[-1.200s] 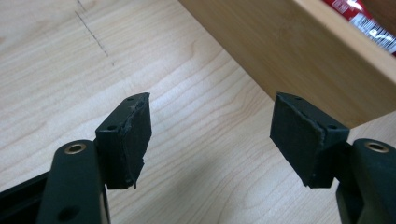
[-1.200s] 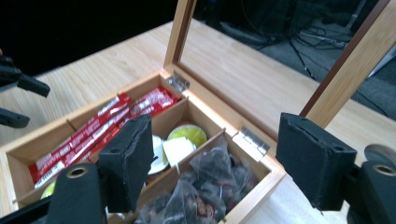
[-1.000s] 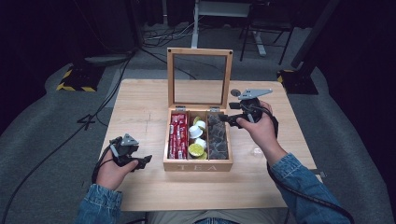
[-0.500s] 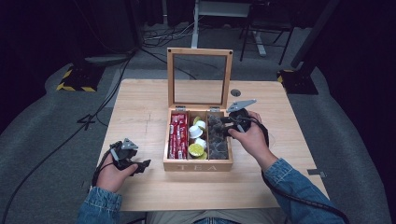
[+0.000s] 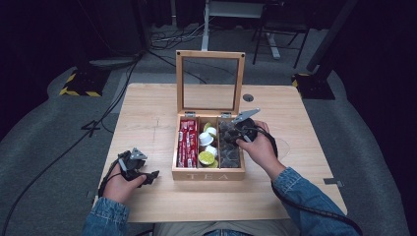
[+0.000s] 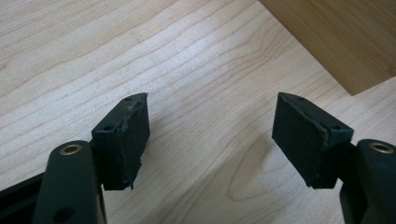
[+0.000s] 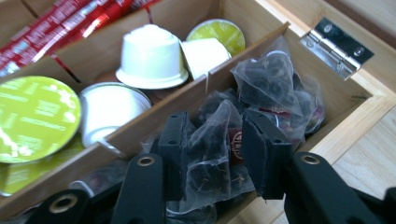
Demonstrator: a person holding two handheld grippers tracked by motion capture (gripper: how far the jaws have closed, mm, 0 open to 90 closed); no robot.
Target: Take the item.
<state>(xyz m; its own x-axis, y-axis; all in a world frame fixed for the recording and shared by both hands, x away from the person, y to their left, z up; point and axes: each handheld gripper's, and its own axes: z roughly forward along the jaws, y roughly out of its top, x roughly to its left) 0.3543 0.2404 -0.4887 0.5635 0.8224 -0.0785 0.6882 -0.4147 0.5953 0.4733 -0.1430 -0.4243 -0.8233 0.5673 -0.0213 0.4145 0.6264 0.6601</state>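
my right gripper [image 7: 212,154] is down in the tea box [image 5: 208,174], in its right-hand compartment, jaws closed around a mesh tea bag [image 7: 215,149] (dark leaves inside). my left gripper [image 6: 210,140] rests low over the table [image 6: 196,70] beside the box, jaws wide apart, holding nothing.

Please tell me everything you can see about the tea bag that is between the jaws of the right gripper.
The tea bag is a pyramid-shaped pouch of clear mesh, crumpled, with dark leaves inside and a small red label showing through. It stands point up in the right compartment of the wooden box, on top of other bags of the same kind. The right gripper has one jaw on each side of it; both pads appear to touch it, but a firm grip cannot be confirmed.
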